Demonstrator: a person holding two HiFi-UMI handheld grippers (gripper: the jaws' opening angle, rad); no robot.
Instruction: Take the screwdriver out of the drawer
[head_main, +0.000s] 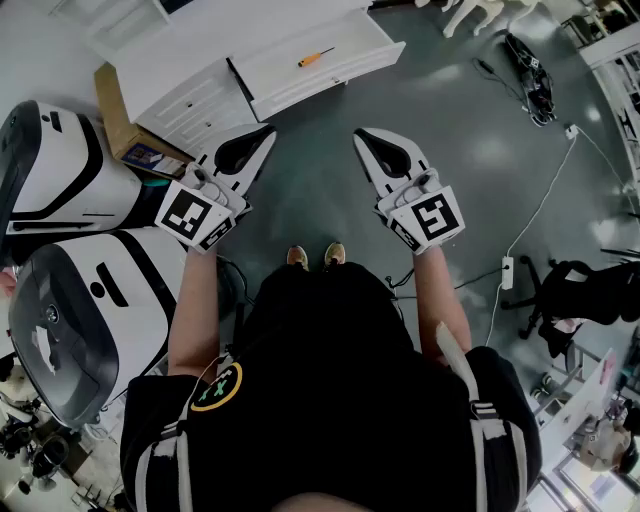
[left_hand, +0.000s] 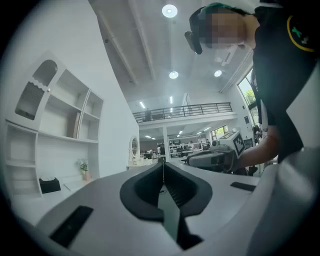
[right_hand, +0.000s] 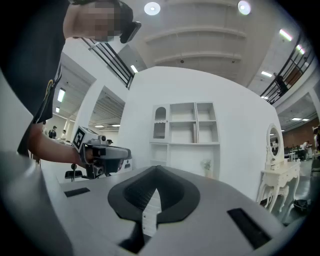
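An orange-handled screwdriver (head_main: 315, 57) lies in the open white drawer (head_main: 352, 62) at the top of the head view. Both grippers hang level above the grey floor, well short of the drawer. My left gripper (head_main: 266, 131) is shut, its jaws meeting at the tip with nothing between them, as the left gripper view (left_hand: 162, 162) also shows. My right gripper (head_main: 360, 134) is shut and empty too, the jaws closed to a point (right_hand: 156, 167). Each gripper shows up in the other's view: the right gripper (left_hand: 215, 156) and the left gripper (right_hand: 102, 152).
The drawer belongs to a white cabinet (head_main: 200, 60) with a cardboard box (head_main: 125, 125) beside it. Two large white and black machines (head_main: 70, 290) stand at the left. Cables and a power strip (head_main: 507, 272) lie on the floor at right, near an office chair (head_main: 580, 285).
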